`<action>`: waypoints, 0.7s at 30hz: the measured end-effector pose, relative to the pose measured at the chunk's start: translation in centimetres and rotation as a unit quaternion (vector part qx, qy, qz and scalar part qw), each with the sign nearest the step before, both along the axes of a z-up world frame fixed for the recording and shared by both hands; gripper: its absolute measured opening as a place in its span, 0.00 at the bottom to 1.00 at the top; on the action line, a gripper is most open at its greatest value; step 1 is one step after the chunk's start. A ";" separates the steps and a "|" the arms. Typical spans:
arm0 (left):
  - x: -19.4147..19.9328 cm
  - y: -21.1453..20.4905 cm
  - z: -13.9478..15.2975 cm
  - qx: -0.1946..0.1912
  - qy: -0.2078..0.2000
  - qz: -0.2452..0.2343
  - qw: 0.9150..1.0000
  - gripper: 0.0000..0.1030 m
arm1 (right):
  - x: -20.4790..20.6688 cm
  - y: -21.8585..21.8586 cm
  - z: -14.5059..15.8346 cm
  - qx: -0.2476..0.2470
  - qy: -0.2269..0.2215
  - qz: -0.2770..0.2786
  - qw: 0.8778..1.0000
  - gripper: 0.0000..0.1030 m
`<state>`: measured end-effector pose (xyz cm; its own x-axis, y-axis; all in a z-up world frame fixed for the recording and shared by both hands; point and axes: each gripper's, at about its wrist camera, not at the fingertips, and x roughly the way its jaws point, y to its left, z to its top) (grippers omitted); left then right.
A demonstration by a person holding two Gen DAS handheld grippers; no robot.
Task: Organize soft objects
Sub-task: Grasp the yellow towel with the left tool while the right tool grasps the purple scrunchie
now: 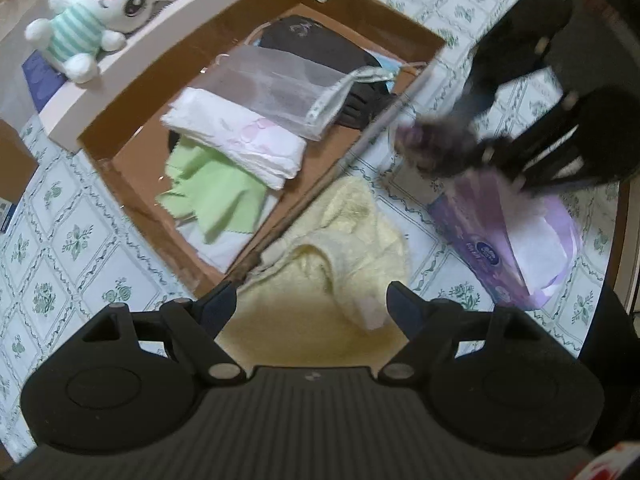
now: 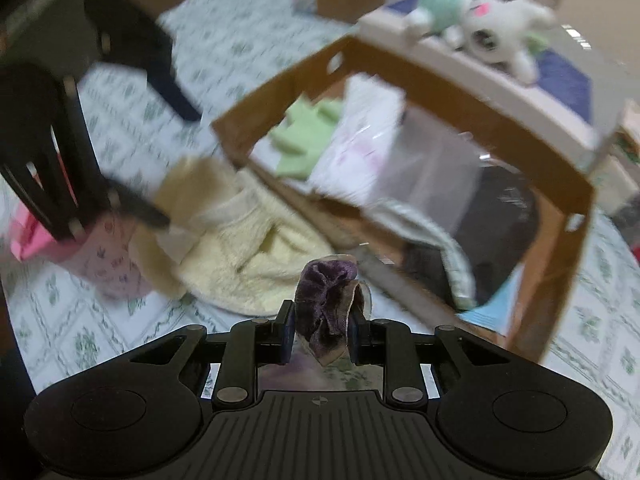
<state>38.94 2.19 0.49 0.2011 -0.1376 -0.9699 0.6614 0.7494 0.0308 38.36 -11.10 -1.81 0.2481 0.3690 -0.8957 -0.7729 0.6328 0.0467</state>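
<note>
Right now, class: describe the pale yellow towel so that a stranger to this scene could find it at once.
Start at the open cardboard box on the flower-patterned cloth. Against its near outer wall lies the crumpled towel, fluffy and pale yellow. Unlike the green cloth and white folded cloth, it lies outside the box.

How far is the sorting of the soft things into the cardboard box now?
Done: the cardboard box already holds a green cloth, a folded white cloth and a mesh bag. In hand: the right gripper pinches a purple scrunchie. Left: the yellow towel under the open left gripper, and the plush bunny.
</note>
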 end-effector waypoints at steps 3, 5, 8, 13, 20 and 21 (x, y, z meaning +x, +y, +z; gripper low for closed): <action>0.4 -1.9 -0.9 0.025 0.010 -0.006 1.000 0.78 | -0.3 -1.6 1.4 0.021 -0.013 -0.030 0.999 0.25; 0.8 -3.0 -1.9 0.046 0.018 -0.005 0.999 0.78 | -0.4 -2.3 1.6 0.029 -0.018 -0.046 0.998 0.25; 1.1 -4.2 -3.6 0.076 0.034 -0.005 0.997 0.78 | -0.5 -3.2 1.5 0.034 -0.024 -0.060 0.997 0.25; 1.4 -5.3 -6.0 0.130 0.057 -0.016 0.990 0.78 | -0.7 -4.5 0.6 0.036 -0.030 -0.066 0.997 0.25; 2.4 -5.6 -7.9 0.155 0.095 -0.008 0.983 0.75 | -0.6 -4.8 0.0 0.048 -0.035 -0.062 0.996 0.25; 2.6 -5.5 -8.1 0.157 0.100 -0.004 0.983 0.75 | -0.6 -4.9 0.0 0.049 -0.035 -0.062 0.996 0.25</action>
